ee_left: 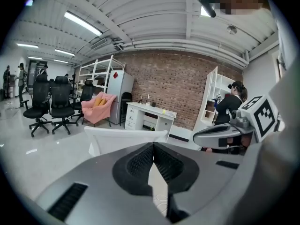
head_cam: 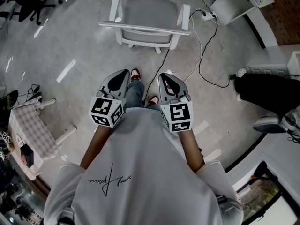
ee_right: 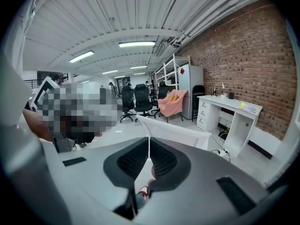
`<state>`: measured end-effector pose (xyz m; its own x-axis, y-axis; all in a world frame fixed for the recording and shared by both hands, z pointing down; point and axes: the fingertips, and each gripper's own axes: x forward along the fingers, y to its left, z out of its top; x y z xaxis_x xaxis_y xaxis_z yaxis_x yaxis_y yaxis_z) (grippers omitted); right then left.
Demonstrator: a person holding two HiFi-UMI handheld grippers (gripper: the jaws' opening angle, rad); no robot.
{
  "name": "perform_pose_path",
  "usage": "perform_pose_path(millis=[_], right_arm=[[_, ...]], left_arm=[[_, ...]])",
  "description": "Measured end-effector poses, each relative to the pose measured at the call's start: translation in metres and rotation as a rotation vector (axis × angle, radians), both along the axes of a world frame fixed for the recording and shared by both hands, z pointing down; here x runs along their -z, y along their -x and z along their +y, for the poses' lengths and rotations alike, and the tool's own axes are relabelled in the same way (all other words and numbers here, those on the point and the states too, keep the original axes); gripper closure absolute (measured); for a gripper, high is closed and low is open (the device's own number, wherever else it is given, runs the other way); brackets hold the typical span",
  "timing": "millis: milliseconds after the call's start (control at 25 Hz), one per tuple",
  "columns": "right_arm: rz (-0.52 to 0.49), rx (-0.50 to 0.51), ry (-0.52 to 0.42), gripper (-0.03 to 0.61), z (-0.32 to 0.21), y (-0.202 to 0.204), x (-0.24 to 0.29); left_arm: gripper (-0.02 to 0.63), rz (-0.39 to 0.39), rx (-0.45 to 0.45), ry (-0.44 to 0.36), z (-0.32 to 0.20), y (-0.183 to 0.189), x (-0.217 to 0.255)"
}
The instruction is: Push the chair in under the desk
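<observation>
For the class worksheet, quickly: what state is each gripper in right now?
Left gripper: closed, holding nothing.
Right gripper: closed, holding nothing.

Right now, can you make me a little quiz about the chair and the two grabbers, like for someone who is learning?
1. True or false: the left gripper is touching the chair.
2. The right gripper has its jaws: A) wide open, B) shut with nothing between them, C) shut on a cup.
3. Where does the chair stand in relation to the desk?

Key: 1. False, it is held apart from the chair. 2. B. 3. Out on the open floor, not under the desk.
</observation>
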<state>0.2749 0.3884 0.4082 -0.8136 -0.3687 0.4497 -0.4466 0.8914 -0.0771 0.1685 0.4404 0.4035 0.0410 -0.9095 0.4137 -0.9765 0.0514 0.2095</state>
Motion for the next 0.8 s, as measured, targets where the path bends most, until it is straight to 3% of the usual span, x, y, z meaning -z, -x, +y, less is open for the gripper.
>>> perform_pose_path(millis=[800], right_arm=[[0.067,0.049,-0.016,0.549,-0.06,0.102,-0.002]], left_arm=[[0.609,-0.023,-0.062,-0.001,-0.073,0.095,0.004]])
